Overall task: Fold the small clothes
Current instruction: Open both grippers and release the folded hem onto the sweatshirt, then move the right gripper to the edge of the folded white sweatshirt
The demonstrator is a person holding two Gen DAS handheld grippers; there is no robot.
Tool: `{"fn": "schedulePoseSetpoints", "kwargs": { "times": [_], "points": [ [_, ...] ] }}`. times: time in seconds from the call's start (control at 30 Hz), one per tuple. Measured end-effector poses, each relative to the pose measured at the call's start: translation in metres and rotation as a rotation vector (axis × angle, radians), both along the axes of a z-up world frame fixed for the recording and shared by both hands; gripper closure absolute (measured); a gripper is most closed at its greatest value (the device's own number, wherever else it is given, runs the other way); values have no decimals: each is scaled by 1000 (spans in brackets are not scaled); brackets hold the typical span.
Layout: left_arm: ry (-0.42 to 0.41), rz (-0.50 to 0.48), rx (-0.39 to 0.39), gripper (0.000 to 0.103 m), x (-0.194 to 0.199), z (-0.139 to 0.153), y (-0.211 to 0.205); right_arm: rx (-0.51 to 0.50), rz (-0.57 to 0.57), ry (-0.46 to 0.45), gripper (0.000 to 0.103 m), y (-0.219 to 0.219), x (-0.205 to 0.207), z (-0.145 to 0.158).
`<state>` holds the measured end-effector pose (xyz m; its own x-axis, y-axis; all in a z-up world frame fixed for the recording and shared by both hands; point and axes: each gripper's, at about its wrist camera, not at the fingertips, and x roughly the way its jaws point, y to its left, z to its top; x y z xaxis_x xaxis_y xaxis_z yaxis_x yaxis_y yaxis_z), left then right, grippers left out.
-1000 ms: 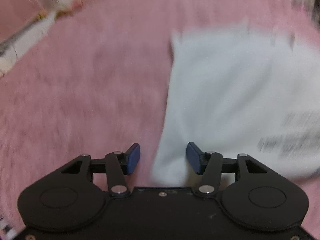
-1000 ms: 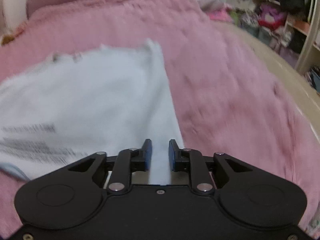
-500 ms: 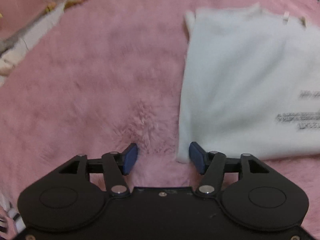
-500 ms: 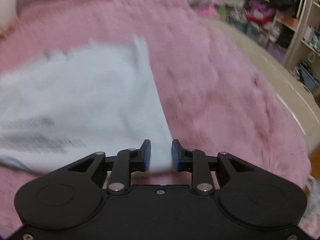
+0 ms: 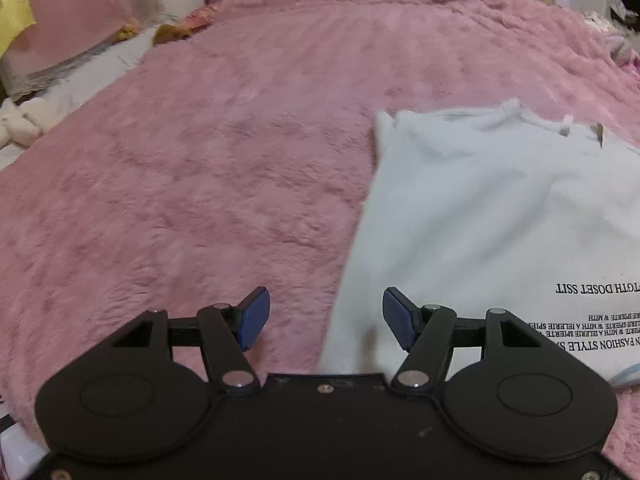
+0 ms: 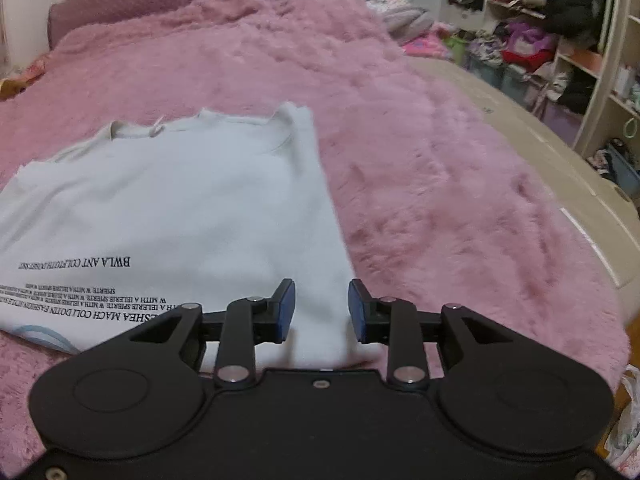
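Left gripper (image 5: pixel 326 317) gapes wide, empty, over shaggy pink blanket (image 5: pixel 200 168); right gripper (image 6: pixel 321 309) partly open, straddling the smooth white printed shirt (image 6: pixel 180 208) edge, unpinched.

A pale white shirt (image 6: pixel 180 200) with black printed lettering and a light-blue hem lies on a fluffy pink blanket (image 5: pixel 200 160), while black grippers carry blue-padded fingers (image 5: pixel 253 316).

Bed (image 5: pixel 224 168) is wearing a fuzzy pink blanket (image 6: pixel 420 168). White printed T-shirt (image 6: pixel 180 208) is lying flat directly on blanket, collar pointing toward headboard edge, hem toward near edge.
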<state>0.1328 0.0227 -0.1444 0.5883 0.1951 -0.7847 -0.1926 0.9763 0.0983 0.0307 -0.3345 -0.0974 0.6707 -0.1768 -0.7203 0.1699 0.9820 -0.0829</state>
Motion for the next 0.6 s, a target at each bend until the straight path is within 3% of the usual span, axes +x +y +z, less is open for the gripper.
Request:
{"fn": "schedulePoseSetpoints", "kwargs": {
  "times": [0.07, 0.1, 0.23, 0.33, 0.43, 0.53, 0.6],
  "points": [
    [133, 1, 4, 34, 19, -34, -1, -31, -27, 95, 76, -3, 18, -27],
    [146, 5, -19, 33, 21, -44, 0, -50, -27, 103, 69, -4, 23, -39],
    [120, 44, -20, 34, 16, -25, 1, -86, -37, 87, 66, 4, 22, -26],
    [40, 46, -16, 35, 20, 2, -3, -70, -11, 4, 67, 12, 23, -1],
    [-24, 48, -54, 35, 41, 14, -6, -44, 11, -33, 67, 17, 40, 5],
    [17, 38, -40, 33, 73, -4, -10, -47, 8, 13, 67, 13, 70, -16],
    [116, 23, -35, 32, 93, -37, -9, -43, -4, 67, 66, 6, 85, -41]
  ]
}}
